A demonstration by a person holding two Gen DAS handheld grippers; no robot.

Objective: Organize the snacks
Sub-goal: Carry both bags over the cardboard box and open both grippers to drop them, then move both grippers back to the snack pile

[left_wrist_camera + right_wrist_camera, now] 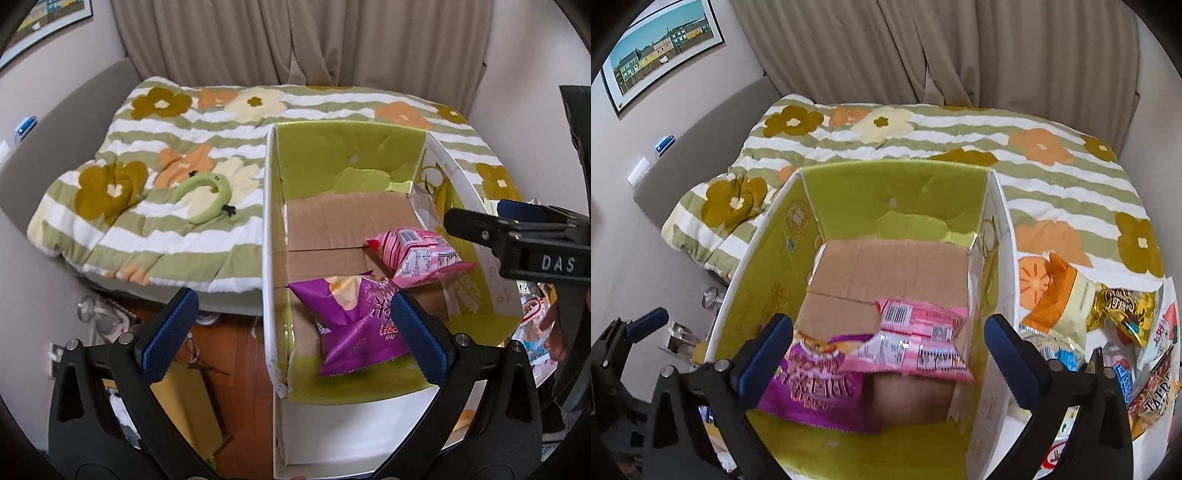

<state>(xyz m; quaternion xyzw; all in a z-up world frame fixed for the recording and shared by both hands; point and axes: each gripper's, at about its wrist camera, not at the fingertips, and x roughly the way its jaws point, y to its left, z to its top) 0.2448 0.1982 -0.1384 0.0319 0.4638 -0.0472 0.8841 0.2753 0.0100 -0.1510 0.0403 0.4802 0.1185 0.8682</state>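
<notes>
Both wide-spread grippers, left (293, 336) and right (888, 350), hover empty above the green-lined cardboard box (768, 273) holding a purple crinkly bag (812, 384) and pink packet (919, 343), while several foil snack packets (1123, 310) wait on the bed beside the right one.

I see the open box (894, 192), white outside and lime green inside, with a brown cardboard floor. Two snack bags lie in its near end: a purple bag (809, 384) flat on the floor, and a pink bag (916, 339) barcode-up, overlapping the purple one's edge. More snack packets (1108, 314) lie piled just outside the box's right wall.
</notes>
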